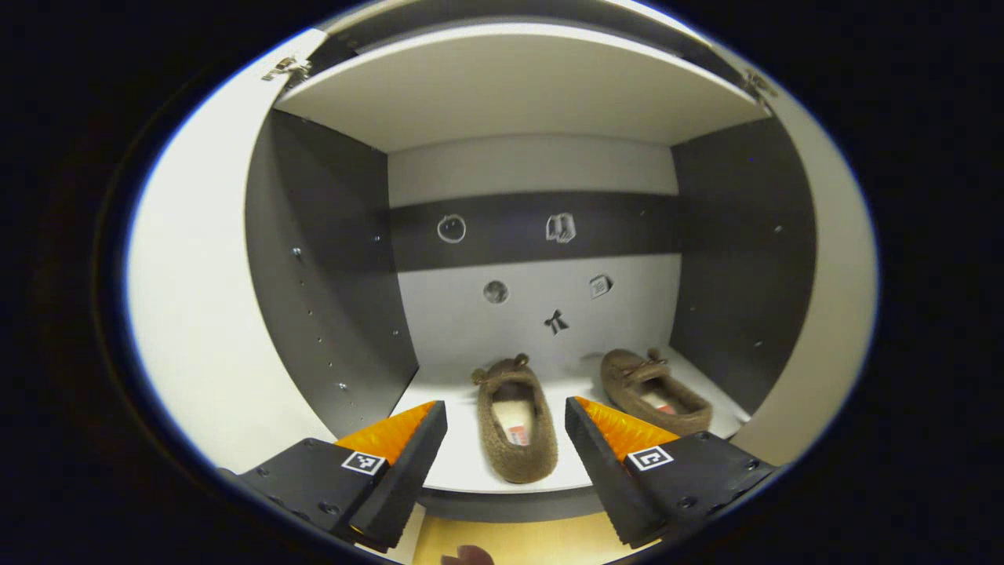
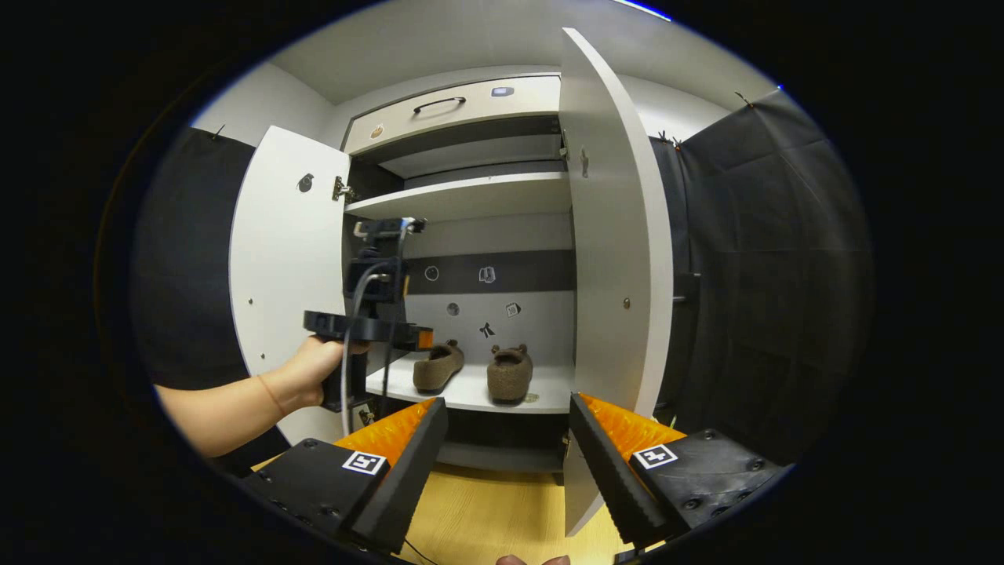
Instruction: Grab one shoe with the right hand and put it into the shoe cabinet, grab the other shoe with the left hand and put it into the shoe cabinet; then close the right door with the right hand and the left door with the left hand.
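On the white lower shelf (image 1: 463,471) of the white two-door shoe cabinet (image 2: 471,106), both brown fuzzy slippers, one (image 1: 516,428) left, other (image 1: 655,390) right, sit placed. Both doors gape, closing left. My left gripper (image 1: 506,443) faces the shelf, fingers wide, empty. My right gripper (image 2: 508,451) hangs back by the right door (image 2: 616,259), fingers wide, empty.
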